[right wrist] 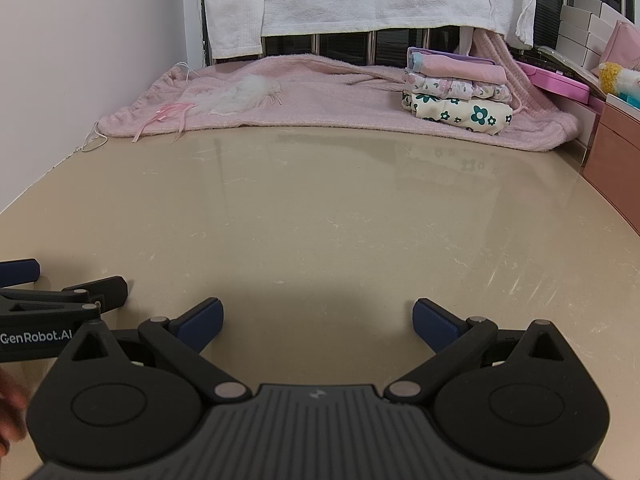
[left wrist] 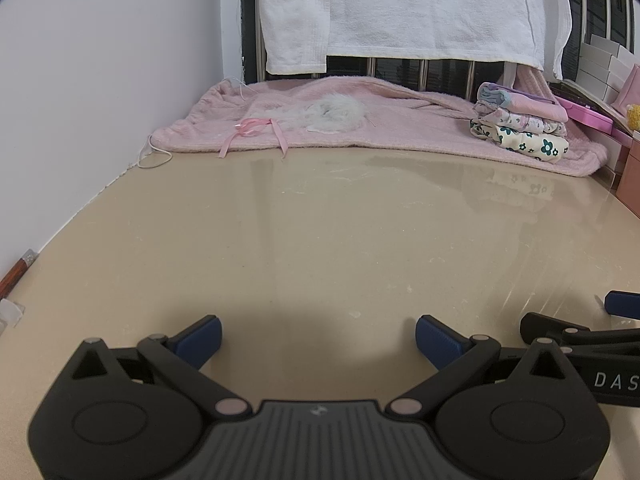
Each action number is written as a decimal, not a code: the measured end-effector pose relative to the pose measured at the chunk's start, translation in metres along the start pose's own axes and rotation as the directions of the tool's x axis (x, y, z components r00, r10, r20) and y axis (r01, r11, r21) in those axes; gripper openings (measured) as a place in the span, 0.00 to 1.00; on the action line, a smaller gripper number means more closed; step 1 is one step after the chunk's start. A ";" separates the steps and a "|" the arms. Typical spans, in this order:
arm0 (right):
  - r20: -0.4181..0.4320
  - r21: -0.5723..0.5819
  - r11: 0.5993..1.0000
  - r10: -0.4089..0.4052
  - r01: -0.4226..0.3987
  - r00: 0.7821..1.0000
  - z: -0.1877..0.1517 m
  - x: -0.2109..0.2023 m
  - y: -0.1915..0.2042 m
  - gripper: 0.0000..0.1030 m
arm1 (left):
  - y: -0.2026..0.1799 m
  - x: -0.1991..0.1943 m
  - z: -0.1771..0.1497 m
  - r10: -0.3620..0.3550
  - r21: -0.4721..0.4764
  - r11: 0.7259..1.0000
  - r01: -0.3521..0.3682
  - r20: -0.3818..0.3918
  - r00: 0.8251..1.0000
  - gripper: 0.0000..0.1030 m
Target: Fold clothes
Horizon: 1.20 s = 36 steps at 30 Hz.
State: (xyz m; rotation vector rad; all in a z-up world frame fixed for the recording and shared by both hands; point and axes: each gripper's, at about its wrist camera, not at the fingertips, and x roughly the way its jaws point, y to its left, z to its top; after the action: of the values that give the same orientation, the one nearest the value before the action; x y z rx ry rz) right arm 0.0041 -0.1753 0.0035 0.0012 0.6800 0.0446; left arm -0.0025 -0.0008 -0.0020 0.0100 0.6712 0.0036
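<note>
a: where is the clothing you are to fold?
b: at your 12 o'clock, well apart from both tools: a pink garment [left wrist: 360,120] lies spread flat along the far edge of the table [left wrist: 320,240], fur trim [left wrist: 340,110] and ribbon bow [left wrist: 252,128] uppermost, likely laid out so its edges can be reached. a folded stack [left wrist: 520,124] rests on its corner at 1 o'clock, probably finished pieces.

a: and your tools?
b: the left gripper [left wrist: 318,334] and right gripper [right wrist: 318,320] hang side by side over bare tabletop, jaws spread wide, grasping nothing.

a: what surrounds or obstructs?
b: a white towel [left wrist: 400,8] hangs behind the garment; boxes [right wrist: 612,152] crowd 2 o'clock. your straight path is open, though the stack pins that corner.
</note>
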 end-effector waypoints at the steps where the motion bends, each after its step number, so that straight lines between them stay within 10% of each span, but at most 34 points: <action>1: 0.000 0.000 1.000 0.000 0.000 1.000 0.000 0.000 0.000 0.99 | -0.001 0.000 -0.001 0.001 0.001 1.000 -0.001 0.000 1.000 1.00; 13: -0.023 -0.006 1.000 0.012 -0.012 1.000 0.002 0.000 -0.001 1.00 | -0.019 0.001 -0.004 0.015 0.010 1.000 -0.015 -0.013 1.000 0.95; 17: 0.038 0.109 0.987 0.113 -0.116 0.993 0.032 -0.009 -0.054 1.00 | -0.036 0.004 0.046 -0.228 0.003 0.974 0.228 0.034 0.973 0.94; 22: 0.173 0.105 0.994 0.025 -0.043 0.985 0.106 0.029 -0.158 1.00 | -0.101 0.076 0.152 -0.394 0.016 0.919 0.394 0.071 0.916 1.00; 24: 0.181 0.115 0.993 0.007 -0.028 0.983 0.134 0.074 -0.204 0.99 | -0.134 0.121 0.180 -0.494 0.133 0.867 0.480 0.099 0.864 1.00; 29: 0.179 0.123 0.992 -0.043 0.021 0.983 0.175 0.164 -0.265 0.94 | -0.202 0.213 0.208 -0.424 0.250 0.891 0.379 0.157 0.892 0.97; 32: 0.154 0.113 0.992 0.030 -0.048 0.988 0.189 0.200 -0.277 0.81 | -0.223 0.257 0.224 -0.469 0.208 0.869 0.450 0.053 0.881 0.76; 34: 0.151 0.135 0.981 0.116 -0.136 0.982 0.195 0.215 -0.283 0.58 | -0.231 0.273 0.234 -0.509 0.169 0.847 0.503 -0.009 0.861 0.28; 36: 0.179 0.189 0.958 0.180 -0.214 0.967 0.203 0.209 -0.287 0.42 | -0.233 0.273 0.243 -0.532 0.124 0.840 0.529 -0.006 0.846 0.25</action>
State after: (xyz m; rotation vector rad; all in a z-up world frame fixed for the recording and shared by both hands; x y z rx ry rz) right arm 0.3056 -0.4503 0.0256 0.2715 0.5194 0.1646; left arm 0.3620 -0.2340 0.0159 -0.0598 0.6266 -0.5766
